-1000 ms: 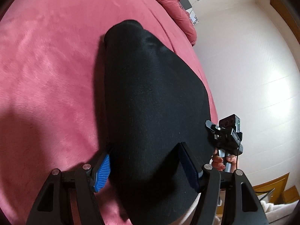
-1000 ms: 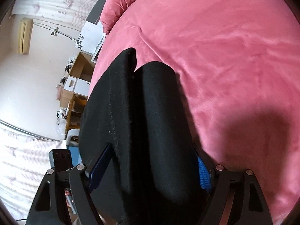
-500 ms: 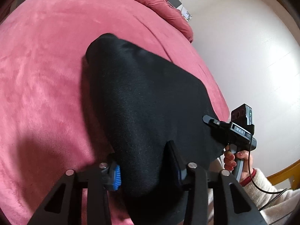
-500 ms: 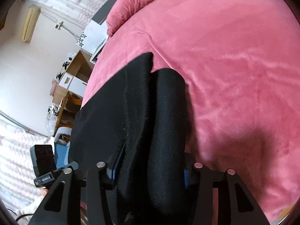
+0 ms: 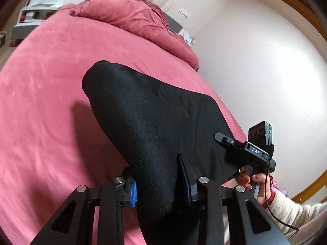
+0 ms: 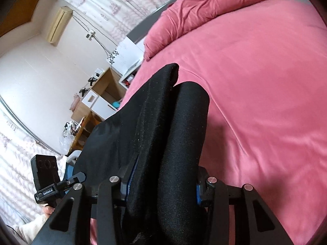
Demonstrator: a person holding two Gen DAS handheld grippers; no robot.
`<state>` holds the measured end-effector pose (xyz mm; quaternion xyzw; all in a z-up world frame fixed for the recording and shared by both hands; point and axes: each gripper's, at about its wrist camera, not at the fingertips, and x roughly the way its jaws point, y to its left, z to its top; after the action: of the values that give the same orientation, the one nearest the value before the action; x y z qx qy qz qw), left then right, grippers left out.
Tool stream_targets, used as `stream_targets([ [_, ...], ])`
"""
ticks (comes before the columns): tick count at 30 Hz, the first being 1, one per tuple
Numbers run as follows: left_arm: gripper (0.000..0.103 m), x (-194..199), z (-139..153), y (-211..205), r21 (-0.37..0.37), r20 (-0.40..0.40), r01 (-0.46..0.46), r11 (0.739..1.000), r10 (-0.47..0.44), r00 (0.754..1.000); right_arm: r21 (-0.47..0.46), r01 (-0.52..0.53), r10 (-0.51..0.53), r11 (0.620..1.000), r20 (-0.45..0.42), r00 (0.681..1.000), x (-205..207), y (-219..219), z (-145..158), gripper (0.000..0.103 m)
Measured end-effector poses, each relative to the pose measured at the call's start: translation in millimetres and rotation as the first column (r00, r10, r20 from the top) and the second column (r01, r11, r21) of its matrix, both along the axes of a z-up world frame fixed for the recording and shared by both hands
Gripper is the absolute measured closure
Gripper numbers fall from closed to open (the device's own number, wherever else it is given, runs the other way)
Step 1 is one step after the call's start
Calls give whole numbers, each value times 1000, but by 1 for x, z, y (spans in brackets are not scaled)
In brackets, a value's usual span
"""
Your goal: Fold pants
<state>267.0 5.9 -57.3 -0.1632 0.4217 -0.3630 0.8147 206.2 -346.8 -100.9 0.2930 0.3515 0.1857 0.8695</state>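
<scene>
Pants (image 5: 155, 122), black and bulky, stretch ahead of both tools over the pink bed (image 5: 51, 106), near edge bunched between the jaws. Left gripper (image 5: 159, 185) and right gripper (image 6: 161, 185) are closing, each clamping a thick wad. Uneven lifting could slip a layer free, skewing the fold.

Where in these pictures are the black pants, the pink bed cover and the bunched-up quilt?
black pants (image 5: 147, 118), left wrist view, middle of the dark cloth.
pink bed cover (image 6: 265, 85), right wrist view, bare flat stretch.
bunched-up quilt (image 5: 134, 18), left wrist view, its rumpled top.
</scene>
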Motion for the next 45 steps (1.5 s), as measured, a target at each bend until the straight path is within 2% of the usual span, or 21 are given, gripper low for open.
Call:
stream_targets([
  [7,69,64,13,30,27,60,-67,997,65,996,24,-16,15,1000,58,998,85,20,6,60],
  [12,68,109,-1,37,68,80,-102,992,97,992,8,-26,26,1000,93,995,140,30,5,60],
  [16,64,139,-44,26,186,35,-141,972,137,990,15,36,-36,999,-20,999,180,19,-33,57],
  [17,58,141,-54,28,199,39,-153,968,148,988,22,48,-47,999,-54,997,186,16,-47,49],
  [18,56,140,-60,31,173,53,-161,972,154,987,37,61,-59,997,-53,997,188,12,-56,45],
  [20,41,131,-70,41,126,72,-194,973,186,980,67,54,-54,996,-5,999,183,7,-62,45],
  [22,33,122,-81,51,94,82,-240,966,233,969,49,46,-47,998,28,998,179,9,-63,45],
  [25,33,115,-90,54,36,81,-270,962,267,960,31,49,-50,998,38,998,177,11,-61,44],
  [27,33,110,-86,50,67,110,-295,953,287,952,5,74,-74,997,37,997,171,8,-61,37],
  [30,33,106,-78,35,119,169,-316,941,295,941,26,110,-111,994,18,994,167,-6,-60,35],
  [32,33,97,-77,40,143,189,-330,933,302,935,8,133,-133,991,8,991,159,-13,-58,31],
  [34,33,81,-76,46,166,192,-366,916,333,923,-21,181,-181,983,-2,983,148,-22,-53,31],
  [36,33,69,-76,50,178,195,-391,903,357,913,-70,265,-268,962,-50,962,137,-29,-51,30],
  [40,33,38,-76,43,240,236,-461,854,410,881,-160,302,-316,940,-72,946,101,-24,-44,29],
  [42,33,28,-76,36,255,241,-467,847,412,879,-193,303,-320,933,-63,945,82,-15,-42,29],
  [44,33,22,-82,28,285,213,-453,844,405,889,-236,299,-319,924,-47,947,61,-2,-42,28],
  [45,33,21,-85,24,304,199,-450,840,406,892,-287,293,-319,912,-48,947,50,8,-42,28],
])
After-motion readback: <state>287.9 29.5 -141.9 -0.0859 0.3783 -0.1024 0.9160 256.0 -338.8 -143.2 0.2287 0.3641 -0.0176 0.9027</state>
